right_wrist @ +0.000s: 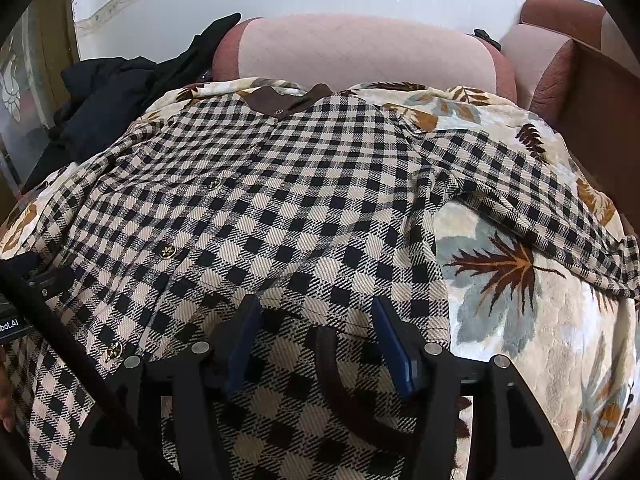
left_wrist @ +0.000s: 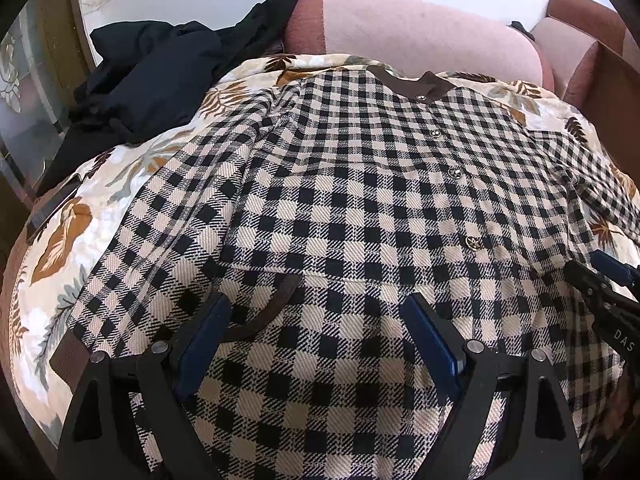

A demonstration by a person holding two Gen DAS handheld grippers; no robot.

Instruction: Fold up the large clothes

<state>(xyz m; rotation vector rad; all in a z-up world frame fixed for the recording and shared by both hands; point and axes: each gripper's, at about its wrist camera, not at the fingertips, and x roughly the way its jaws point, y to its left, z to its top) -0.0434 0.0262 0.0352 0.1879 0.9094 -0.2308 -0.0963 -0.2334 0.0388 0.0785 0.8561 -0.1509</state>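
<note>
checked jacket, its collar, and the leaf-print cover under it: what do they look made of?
Checked jacket: looks like a thick woven tweed-type cloth, matte; diagonal weave ribs show in the squares. Collar: brown, smooth and nap-like, perhaps suede or velvet; I can't tell which. Leaf-print cover: seems plush fleece or quilted pile, with a soft embossed surface.

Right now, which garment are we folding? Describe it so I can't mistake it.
On the sofa's leaf-print blanket, the checked shirt lies spread flat, buttons up. Its black-and-cream checks and brown collar set it apart from the plain black clothes heaped at the blanket's far left.
</note>
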